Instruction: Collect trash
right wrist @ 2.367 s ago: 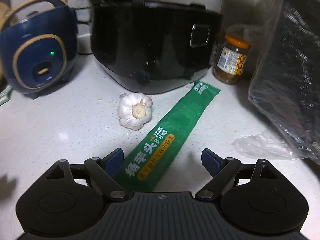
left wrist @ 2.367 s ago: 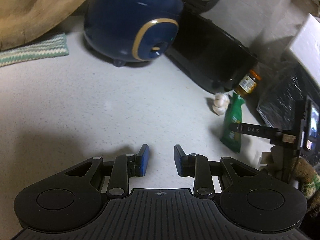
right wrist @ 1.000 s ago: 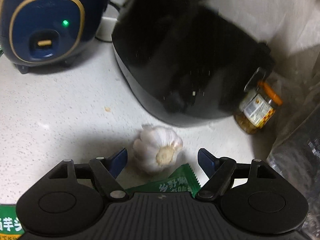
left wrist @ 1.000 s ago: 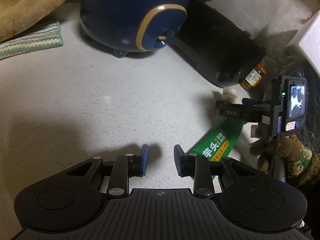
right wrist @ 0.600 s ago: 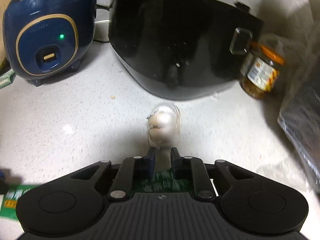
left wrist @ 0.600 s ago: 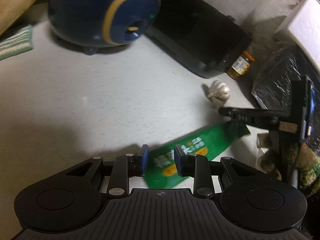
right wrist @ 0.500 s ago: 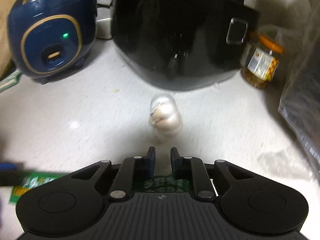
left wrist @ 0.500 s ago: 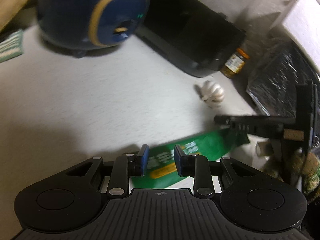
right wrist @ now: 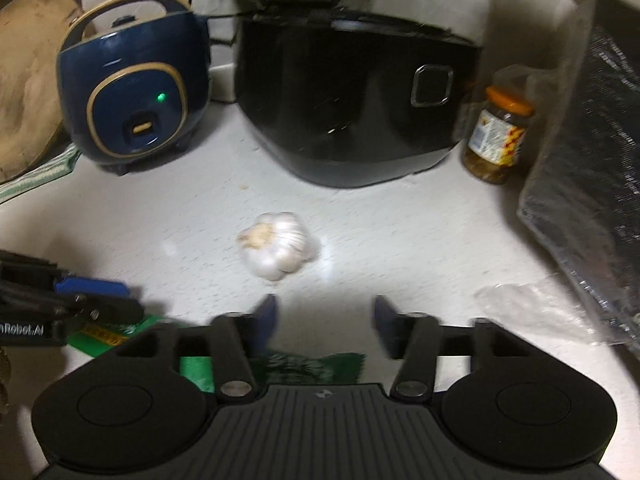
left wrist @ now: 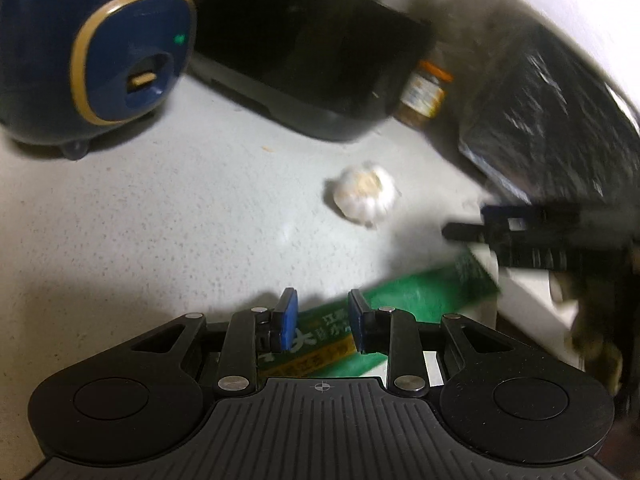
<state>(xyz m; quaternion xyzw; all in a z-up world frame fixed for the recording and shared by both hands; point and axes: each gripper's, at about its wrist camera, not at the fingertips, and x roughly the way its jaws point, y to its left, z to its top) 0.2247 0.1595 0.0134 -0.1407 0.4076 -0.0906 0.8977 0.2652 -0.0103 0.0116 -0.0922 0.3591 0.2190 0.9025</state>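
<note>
Green wrapper (left wrist: pixel 420 296) between left tongs (left wrist: pixel 322 322), part-open, not pinched; right tongs (right wrist: pixel 324 322) just opened, released; binning pending.

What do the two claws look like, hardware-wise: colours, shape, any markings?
Both match: the left claw and right claw are matte black, with a ribbed plate bearing a small crosshair mark, two round housings, silver pivot pins and linkage arms. The fingertips carry blue pads. In the right wrist view, white lettering shows on the left claw's side, cut off by the frame edge. No cables visible.
</note>
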